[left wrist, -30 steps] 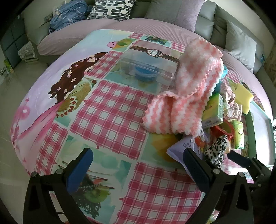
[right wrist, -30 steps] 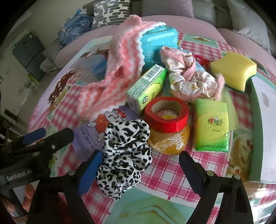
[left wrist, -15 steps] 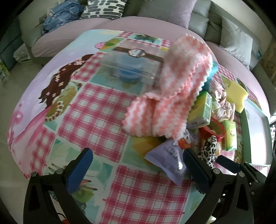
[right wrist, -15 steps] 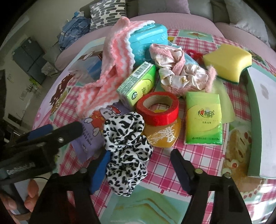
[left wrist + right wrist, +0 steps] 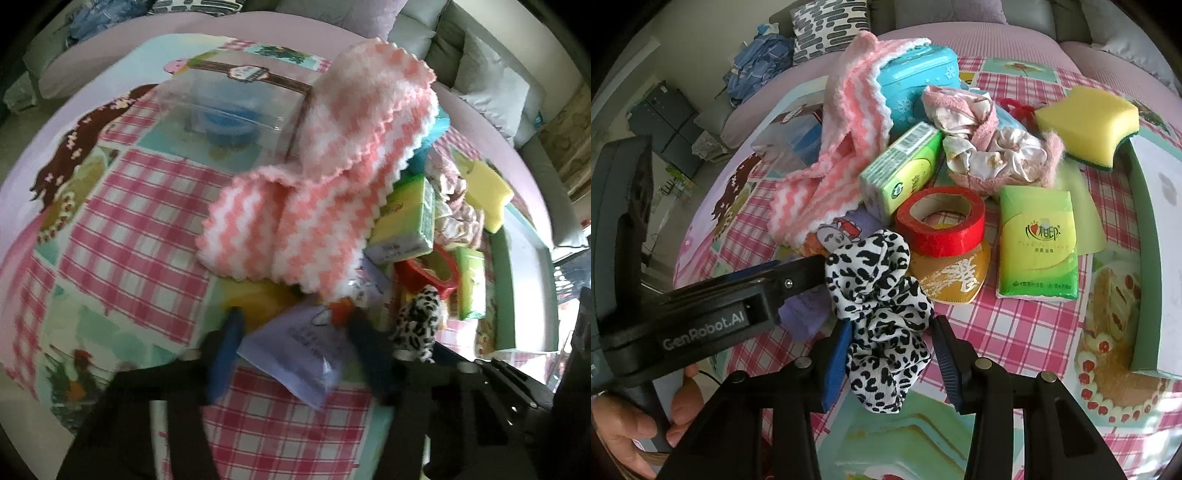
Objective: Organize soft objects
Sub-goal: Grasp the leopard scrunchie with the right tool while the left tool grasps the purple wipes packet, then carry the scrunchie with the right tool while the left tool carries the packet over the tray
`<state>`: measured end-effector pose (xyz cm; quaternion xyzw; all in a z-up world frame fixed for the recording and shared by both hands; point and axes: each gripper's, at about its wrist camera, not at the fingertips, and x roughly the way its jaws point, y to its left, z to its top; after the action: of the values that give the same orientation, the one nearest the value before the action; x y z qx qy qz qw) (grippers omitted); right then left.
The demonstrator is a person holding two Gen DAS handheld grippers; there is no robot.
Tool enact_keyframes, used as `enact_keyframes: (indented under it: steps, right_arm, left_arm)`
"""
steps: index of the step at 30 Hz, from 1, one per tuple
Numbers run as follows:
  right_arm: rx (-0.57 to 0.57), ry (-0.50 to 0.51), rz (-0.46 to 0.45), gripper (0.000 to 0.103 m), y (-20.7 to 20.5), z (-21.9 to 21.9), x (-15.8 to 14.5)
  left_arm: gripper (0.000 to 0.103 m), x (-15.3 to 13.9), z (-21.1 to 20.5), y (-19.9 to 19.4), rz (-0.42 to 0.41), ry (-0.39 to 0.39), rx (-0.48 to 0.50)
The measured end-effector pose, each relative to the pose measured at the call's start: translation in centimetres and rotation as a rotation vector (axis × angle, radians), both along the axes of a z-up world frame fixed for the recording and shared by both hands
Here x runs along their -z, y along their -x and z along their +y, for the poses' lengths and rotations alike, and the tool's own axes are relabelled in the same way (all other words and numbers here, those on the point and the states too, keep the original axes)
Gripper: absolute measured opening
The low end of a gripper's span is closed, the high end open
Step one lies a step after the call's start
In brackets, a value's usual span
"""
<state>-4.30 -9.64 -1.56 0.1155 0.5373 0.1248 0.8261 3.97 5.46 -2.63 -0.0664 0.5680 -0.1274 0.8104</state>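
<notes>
Black-spotted white scrunchie (image 5: 882, 314), crumpled, between closing fingers (image 5: 836, 363).

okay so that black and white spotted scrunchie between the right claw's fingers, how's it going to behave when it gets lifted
The spotted scrunchie is ruffled, thin fabric, so it will probably squash flat as the right claw closes on it, and sag rather than hold its shape. It looks light for its bulk. Its far edge lies against the red tape roll, which might get nudged.

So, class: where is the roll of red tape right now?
In the right wrist view the roll of red tape sits mid-pile, resting on a gold packet, between the black-and-white scrunchie and the flat green tissue pack.
</notes>
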Motion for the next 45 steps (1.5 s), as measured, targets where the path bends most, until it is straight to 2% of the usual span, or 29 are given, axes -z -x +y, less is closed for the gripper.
enact_keyframes:
  steps: [6,11,14,22,24,29,36,43,45]
  right_arm:
    - [-0.007,-0.002,0.003,0.042,0.0,0.1,0.0]
    - [-0.012,-0.013,0.000,0.034,0.2,0.0,-0.1]
    - [-0.015,-0.032,-0.005,0.029,0.5,-0.4,-0.3]
    - [-0.009,-0.067,-0.011,0.024,1.7,-1.9,-0.9]
    - [-0.003,-0.072,-0.019,0.024,2.0,-2.2,-1.2]
    - [0.023,-0.092,-0.047,0.024,2.8,-3.5,-2.1]
    - [0.067,-0.131,-0.110,0.024,3.7,-5.6,-3.9]
    - [0.155,-0.123,-0.171,0.024,4.2,-8.1,-6.0]
    - [0.189,-0.087,-0.193,0.024,4.3,-8.8,-6.9]
  left_arm:
    - [0.042,0.1,-0.2,0.8,-0.013,0.014,0.018]
    - [0.035,0.0,-0.3,1.3,-0.028,0.023,0.023]
    - [0.033,-0.6,0.0,2.1,-0.035,0.029,0.025]
    - [0.026,-2.2,0.6,3.8,-0.061,0.058,0.041]
    - [0.020,-2.9,0.7,4.4,-0.063,0.077,0.055]
    - [0.016,-4.5,0.9,6.3,-0.090,0.079,0.066]
    - [0.014,-7.0,1.1,7.7,-0.144,0.099,0.076]
    - [0.014,-10.7,0.0,8.6,-0.226,0.122,0.120]
    - [0.014,-11.5,-0.9,8.2,-0.241,0.120,0.135]
